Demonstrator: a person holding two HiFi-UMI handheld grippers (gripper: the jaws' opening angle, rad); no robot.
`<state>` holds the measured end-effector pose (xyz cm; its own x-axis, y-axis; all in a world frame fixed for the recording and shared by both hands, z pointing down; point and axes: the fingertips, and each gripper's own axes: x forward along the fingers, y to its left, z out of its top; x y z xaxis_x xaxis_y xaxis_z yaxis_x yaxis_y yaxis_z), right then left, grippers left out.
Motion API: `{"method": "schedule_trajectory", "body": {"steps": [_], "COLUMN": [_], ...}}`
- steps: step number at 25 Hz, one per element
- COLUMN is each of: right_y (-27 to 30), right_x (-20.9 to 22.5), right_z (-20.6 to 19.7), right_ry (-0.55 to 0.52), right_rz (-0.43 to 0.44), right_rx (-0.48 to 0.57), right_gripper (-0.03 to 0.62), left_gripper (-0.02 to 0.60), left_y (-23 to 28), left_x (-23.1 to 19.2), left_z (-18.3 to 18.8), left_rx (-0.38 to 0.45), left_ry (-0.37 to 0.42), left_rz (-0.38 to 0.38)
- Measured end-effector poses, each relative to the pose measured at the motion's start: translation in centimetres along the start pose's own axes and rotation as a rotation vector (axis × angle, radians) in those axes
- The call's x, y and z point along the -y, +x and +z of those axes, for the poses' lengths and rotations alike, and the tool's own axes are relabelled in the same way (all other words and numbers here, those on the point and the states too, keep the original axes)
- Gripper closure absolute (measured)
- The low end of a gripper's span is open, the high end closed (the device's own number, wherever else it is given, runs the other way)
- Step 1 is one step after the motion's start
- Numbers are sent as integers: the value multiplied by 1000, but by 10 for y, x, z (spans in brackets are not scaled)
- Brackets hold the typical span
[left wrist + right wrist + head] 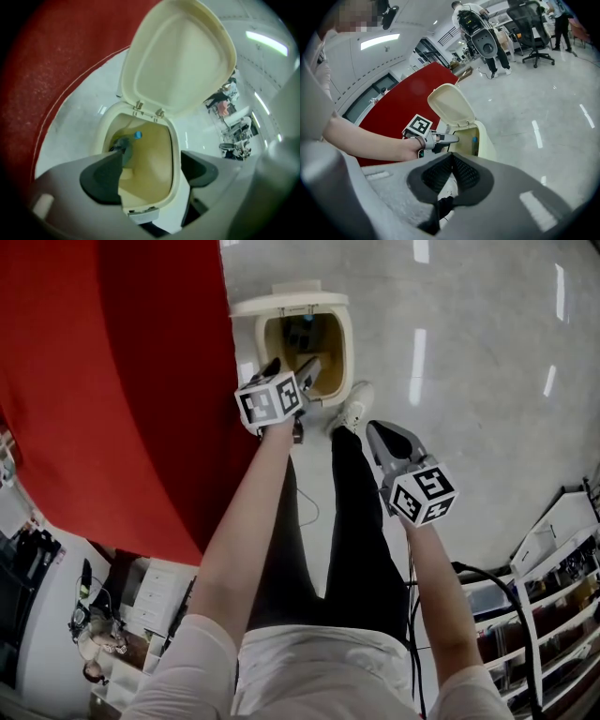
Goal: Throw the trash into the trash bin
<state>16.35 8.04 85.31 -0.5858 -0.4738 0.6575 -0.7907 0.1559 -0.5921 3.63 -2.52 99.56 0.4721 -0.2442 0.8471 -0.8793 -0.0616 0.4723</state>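
A cream pedal bin (349, 341) stands on the grey floor with its lid (180, 56) swung up. Inside it lies a dark bottle with a blue cap (137, 135); the blue cap (474, 139) also shows in the right gripper view. My left gripper (305, 378) hangs over the bin's mouth, open, with nothing between its fingers (105, 176). In the right gripper view the left gripper (452, 138) points at the bin's opening. My right gripper (392, 439) is held back to the right of the bin, shut, with its pads (451, 159) touching and nothing in them.
A red carpet (112, 381) runs along the bin's left side. My white shoe (354, 407) is right by the bin's base. White shelves (553, 596) stand at the right. Further off are office chairs (534, 28) and a standing person (480, 33).
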Motion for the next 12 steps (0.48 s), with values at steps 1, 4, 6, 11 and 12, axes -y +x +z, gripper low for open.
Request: {"method": "schedule_trajectory", "body": {"steps": [1,4,6,11,12], "right_y": [2,-7,-13,-17,-22], "right_x": [2,-2,-8,-23,-29], "right_z": [1,12,23,41,45], "right_ry": [0,-5,-15,-37,-45], "right_rz": [-3,-8,-10,-24,-26], "right_rx": [2,17,31,55,60], "right_gripper": [592,592,592,592,592], "left_gripper": [178,209,246,321,338], "left_y": [1,-18,-34,-67,-78], "left_x": [0,15,27,47,54], "left_z": [-3,-11,-13,-10,-7], "left_rx": [-2,-1,3,20,29], "left_ry": [-1,16,31,65,76], "left_rz": [-1,-4,-13,-61,-69]}}
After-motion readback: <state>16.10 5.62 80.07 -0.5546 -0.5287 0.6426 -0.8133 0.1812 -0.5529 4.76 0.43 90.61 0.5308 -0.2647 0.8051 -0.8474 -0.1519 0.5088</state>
